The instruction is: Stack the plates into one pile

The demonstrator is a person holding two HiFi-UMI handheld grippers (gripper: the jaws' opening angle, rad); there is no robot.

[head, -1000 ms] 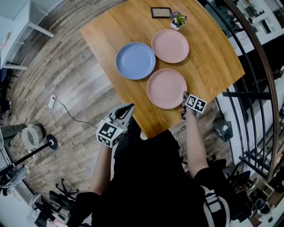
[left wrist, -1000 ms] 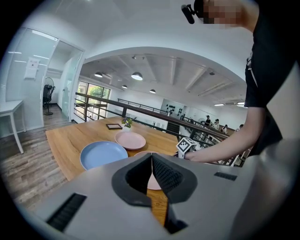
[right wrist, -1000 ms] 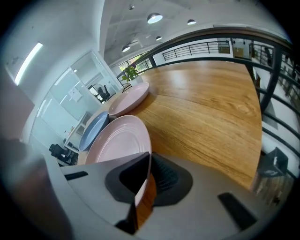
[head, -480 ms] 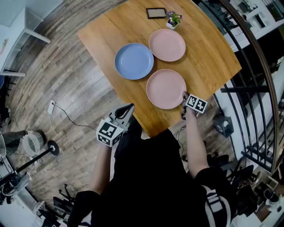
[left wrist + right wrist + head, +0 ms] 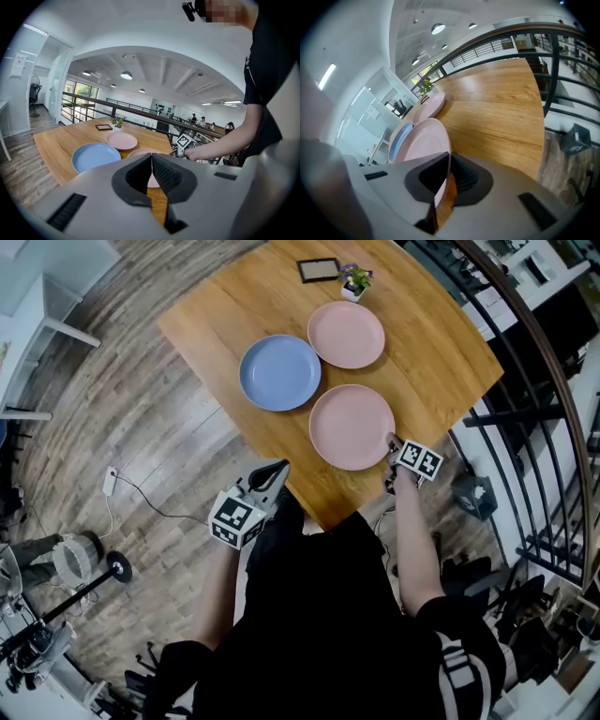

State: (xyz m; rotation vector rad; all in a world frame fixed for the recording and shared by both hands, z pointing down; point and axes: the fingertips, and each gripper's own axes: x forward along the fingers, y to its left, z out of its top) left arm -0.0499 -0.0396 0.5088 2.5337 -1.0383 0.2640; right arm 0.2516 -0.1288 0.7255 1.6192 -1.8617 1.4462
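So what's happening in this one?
A person is stacking plates with two grippers. The right gripper is shut on the rim of the nearest pink plate. The left gripper is shut and empty, held by the table edge. The blue plate and the other pink plate lie separately; nothing is stacked yet.

On the wooden table (image 5: 441,352): two pink plates (image 5: 352,427) (image 5: 346,335); one blue plate (image 5: 279,372); one potted plant (image 5: 354,281); one picture frame (image 5: 319,270)
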